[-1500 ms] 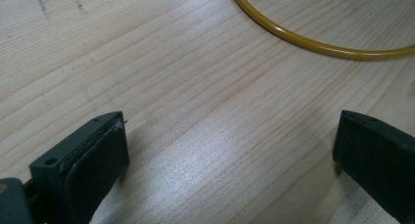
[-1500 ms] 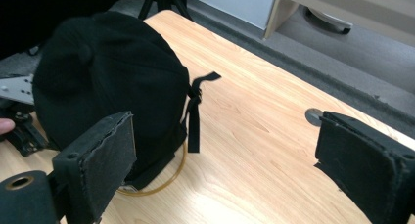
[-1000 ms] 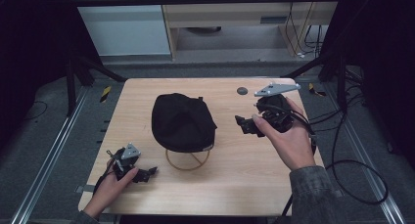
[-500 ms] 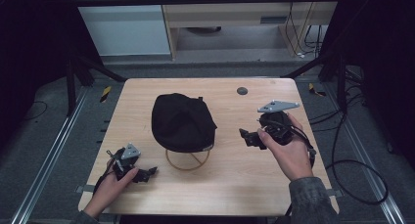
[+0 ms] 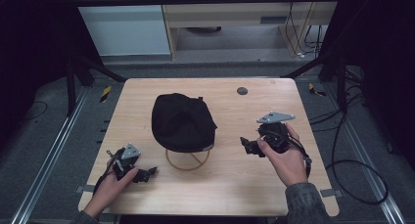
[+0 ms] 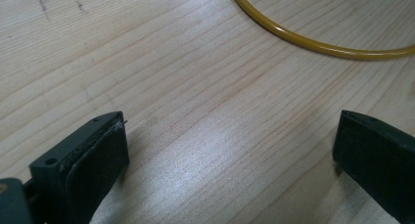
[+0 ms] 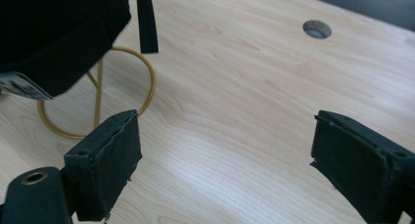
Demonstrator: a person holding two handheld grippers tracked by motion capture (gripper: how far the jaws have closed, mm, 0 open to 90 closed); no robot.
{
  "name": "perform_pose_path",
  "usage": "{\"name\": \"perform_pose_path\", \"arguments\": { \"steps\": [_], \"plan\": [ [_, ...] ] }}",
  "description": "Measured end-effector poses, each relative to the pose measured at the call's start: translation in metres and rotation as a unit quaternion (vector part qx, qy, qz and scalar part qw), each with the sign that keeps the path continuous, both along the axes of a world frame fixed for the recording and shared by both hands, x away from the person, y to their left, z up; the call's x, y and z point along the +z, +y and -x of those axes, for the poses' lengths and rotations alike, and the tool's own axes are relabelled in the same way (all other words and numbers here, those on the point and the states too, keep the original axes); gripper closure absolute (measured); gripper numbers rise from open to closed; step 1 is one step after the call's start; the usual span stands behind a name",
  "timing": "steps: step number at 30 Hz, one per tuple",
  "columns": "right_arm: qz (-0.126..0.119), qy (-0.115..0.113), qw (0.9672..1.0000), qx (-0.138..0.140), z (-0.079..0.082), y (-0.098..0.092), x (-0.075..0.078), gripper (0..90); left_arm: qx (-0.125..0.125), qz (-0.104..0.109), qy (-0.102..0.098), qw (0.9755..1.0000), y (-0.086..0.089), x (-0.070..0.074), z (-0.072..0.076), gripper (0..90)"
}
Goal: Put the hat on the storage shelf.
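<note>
Worktop (image 5: 293, 185) of pale wood stands on grey carpet, a cabinet beyond it. We see a black cap (image 5: 182, 121) on a yellow wire stand (image 5: 187, 160) mid-worktop, its strap toward the far edge. Our left gripper (image 5: 147, 173) and right gripper (image 5: 246, 145) flank it, jaws wide, empty.

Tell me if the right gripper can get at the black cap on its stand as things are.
Probably yes. The right gripper is open, its jaws wide apart and pointing toward the black cap on the yellow wire stand, with bare table between them.
</note>
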State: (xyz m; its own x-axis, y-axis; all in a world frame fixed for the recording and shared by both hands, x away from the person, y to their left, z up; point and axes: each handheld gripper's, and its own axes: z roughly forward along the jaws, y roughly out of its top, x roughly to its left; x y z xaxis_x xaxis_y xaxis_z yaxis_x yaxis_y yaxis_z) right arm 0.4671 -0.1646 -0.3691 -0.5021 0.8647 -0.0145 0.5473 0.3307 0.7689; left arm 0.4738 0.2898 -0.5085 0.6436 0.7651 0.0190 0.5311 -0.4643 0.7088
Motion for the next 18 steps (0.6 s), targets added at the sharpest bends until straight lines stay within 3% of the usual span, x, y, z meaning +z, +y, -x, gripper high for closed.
{"name": "perform_pose_path", "arguments": {
  "steps": [7,13,18],
  "plan": [
    [0.000,0.018,0.9998,-0.002,-0.002,0.005,-0.032,11.3,0.000,0.000,0.000,1.0000,0.000,0.000,0.000,0.0],
    [-0.012,0.046,0.9988,-0.005,-0.004,0.012,-0.074,11.7,0.000,0.000,0.000,1.0000,0.000,0.000,0.000,0.0],
    [-0.019,0.055,0.9982,-0.012,-0.008,0.016,-0.091,12.0,0.000,0.000,0.000,1.0000,0.000,0.000,0.000,0.0]
  ]
}}
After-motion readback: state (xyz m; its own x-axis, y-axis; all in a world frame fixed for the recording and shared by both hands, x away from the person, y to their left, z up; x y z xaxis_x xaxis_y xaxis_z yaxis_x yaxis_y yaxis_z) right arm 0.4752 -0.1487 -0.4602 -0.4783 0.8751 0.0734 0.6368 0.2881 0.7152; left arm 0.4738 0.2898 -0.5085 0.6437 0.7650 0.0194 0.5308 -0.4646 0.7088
